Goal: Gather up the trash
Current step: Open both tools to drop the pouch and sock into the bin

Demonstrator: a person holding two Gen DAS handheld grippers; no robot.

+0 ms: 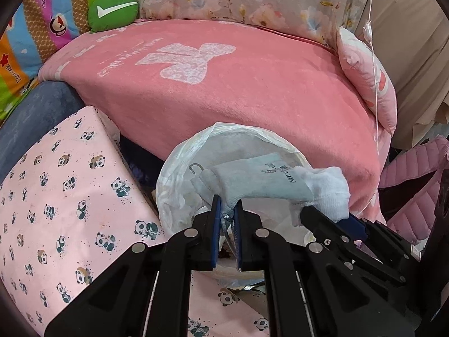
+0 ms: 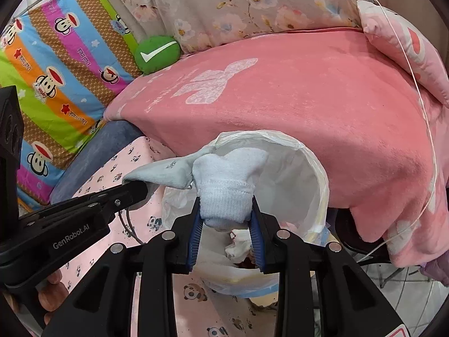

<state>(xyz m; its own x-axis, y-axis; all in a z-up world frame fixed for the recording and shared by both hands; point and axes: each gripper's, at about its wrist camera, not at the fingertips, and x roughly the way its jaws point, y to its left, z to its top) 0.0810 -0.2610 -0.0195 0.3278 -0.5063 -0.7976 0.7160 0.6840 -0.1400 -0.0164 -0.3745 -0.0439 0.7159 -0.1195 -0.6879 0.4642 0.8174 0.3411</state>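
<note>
- I have the left gripper (image 1: 226, 209) clamped on the toe end of the pale blue sock (image 1: 263, 181), and the right gripper (image 2: 226, 210) clamped on its white ribbed cuff.
- The sock hangs stretched between both, directly over the open white bag (image 2: 306, 168), at 12 o'clock from each set of jaws.
- Judged soft, light and limp (no slip risk); end grips suit it.
- The pink blanket (image 1: 224, 84) edge crowds 12 to 2 o'clock; the panda-print surface (image 1: 70, 182) lies at 9; the bag mouth is open.
</note>
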